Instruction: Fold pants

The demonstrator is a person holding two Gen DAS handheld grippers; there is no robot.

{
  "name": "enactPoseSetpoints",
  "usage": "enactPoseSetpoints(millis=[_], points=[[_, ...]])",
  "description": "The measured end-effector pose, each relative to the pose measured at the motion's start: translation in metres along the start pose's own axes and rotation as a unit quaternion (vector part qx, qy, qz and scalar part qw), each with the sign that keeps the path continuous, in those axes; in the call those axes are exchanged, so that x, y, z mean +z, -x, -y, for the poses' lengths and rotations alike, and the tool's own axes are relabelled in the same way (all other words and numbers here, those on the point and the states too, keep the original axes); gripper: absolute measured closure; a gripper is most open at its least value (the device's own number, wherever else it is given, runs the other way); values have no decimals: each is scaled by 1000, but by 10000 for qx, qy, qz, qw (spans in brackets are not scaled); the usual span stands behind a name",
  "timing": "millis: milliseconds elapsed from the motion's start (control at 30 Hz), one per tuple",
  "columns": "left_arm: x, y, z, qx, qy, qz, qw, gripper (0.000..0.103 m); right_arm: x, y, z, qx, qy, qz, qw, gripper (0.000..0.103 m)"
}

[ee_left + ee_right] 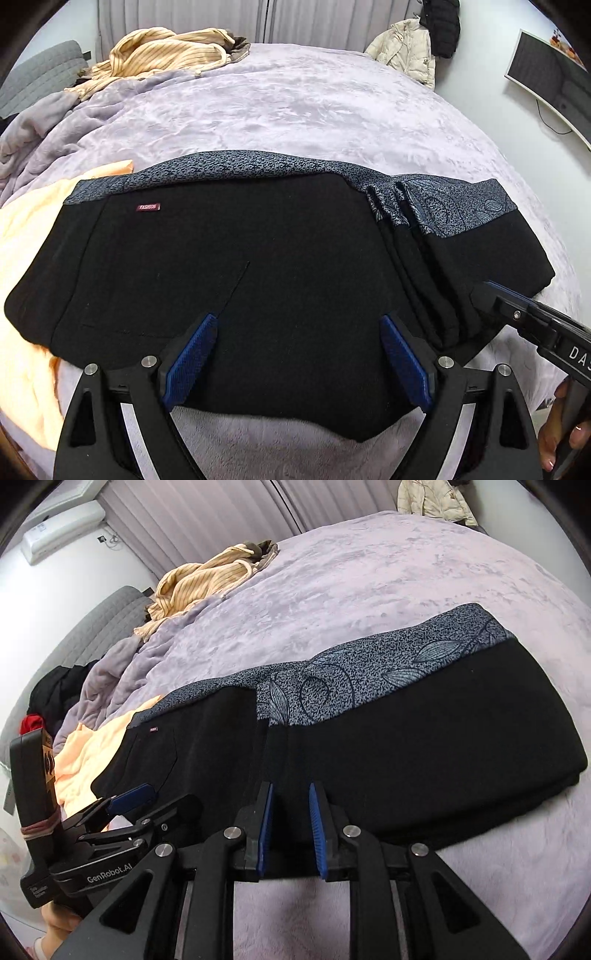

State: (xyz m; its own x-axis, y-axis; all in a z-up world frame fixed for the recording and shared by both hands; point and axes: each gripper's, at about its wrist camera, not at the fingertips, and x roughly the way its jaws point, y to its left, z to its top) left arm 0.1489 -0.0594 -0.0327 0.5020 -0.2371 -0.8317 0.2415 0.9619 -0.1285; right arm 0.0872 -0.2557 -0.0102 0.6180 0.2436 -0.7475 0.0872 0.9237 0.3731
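A: How much room around the pants (pixel 229 273)?
B: Plenty; bare lilac blanket (pixel 295 110) reaches the bed's far edge, where a striped top (pixel 162 51) lies.
A: Orientation?
B: Folded, long axis along the near edge, patterned waistband away from us (a peach cloth (pixel 33 243) sits under the left end).
A: Grippers?
B: Left gripper (pixel 299 354) gapes wide, empty; right gripper (pixel 291 827) narrowly parted, gripping nothing.

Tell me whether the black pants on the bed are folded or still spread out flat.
Folded. The black pants lie as a compact stack on the purple blanket, with layered fold edges and the patterned waistband doubled over; no full-length legs show.
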Motion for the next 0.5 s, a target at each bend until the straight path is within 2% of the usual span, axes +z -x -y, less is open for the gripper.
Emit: enactPoseSetpoints(millis=[267,367,500], points=[[-10,12,-5,64,58,60,9999,13,-9,5,-23,-161,270,17,9995,79],[-14,16,-10,47,104,68,9999,13,-14,9,-35,-267,416,78,9987,70],[-19,21,-17,55,140,89,9998,13,-18,11,-44,-225,404,90,9989,69]])
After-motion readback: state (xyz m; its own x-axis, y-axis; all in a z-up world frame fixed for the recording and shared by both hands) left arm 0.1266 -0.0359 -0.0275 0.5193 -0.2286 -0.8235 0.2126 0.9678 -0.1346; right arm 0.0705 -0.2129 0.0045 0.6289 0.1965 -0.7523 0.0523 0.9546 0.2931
